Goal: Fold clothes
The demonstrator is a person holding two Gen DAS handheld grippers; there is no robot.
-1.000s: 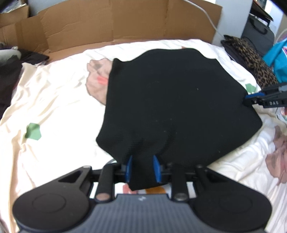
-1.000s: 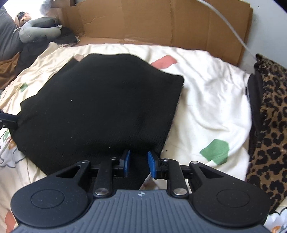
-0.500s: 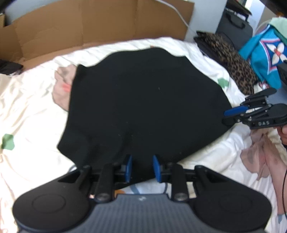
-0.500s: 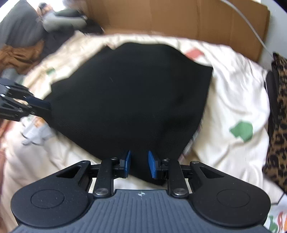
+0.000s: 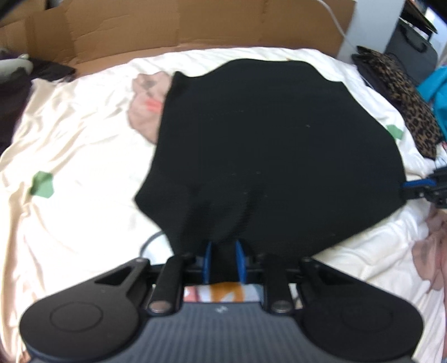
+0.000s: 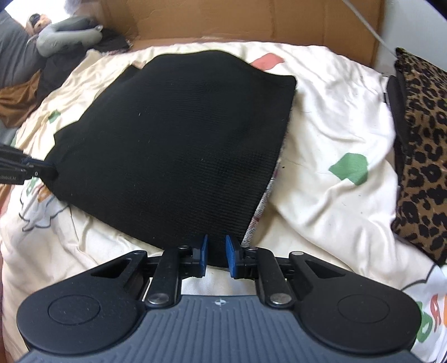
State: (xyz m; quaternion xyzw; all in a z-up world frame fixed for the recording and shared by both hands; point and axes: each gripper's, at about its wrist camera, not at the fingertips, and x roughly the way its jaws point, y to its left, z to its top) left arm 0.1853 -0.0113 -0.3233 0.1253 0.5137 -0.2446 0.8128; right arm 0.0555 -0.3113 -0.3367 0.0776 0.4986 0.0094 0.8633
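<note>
The bed (image 5: 69,145), under a cream printed duvet, fills both views, with flattened cardboard (image 5: 195,25) standing along its far side. Near the right edge lies a leopard-print cloth (image 6: 421,145); dark clothes are heaped at the far left (image 6: 33,61).

Spread over the middle of the bed is the black knit garment (image 5: 273,150), lying fairly flat with a straight right edge in the right wrist view and a rounded far edge. It looks already doubled at least once (a thick, squared-off slab rather than a shape with loose sleeves), though how many layers it has cannot be read from its flat black surface.

Both tools are at its near edge, one at each near corner. The left gripper (image 5: 224,261) has a tongue of the black fabric between its blue pads, and its jaws are closing on it; the cloth bunches up into folds just above them. The right gripper (image 6: 215,252) sits at the near right corner with the hem between its pads, its jaws likewise closing; the pads look not quite pressed against the cloth.

So the task reads as partway through: the garment is laid out and squared, both near corners are being taken, and the next fold, likely carrying the near edge toward the far one, is not yet made. Final tidying and any other clothes remain.
</note>
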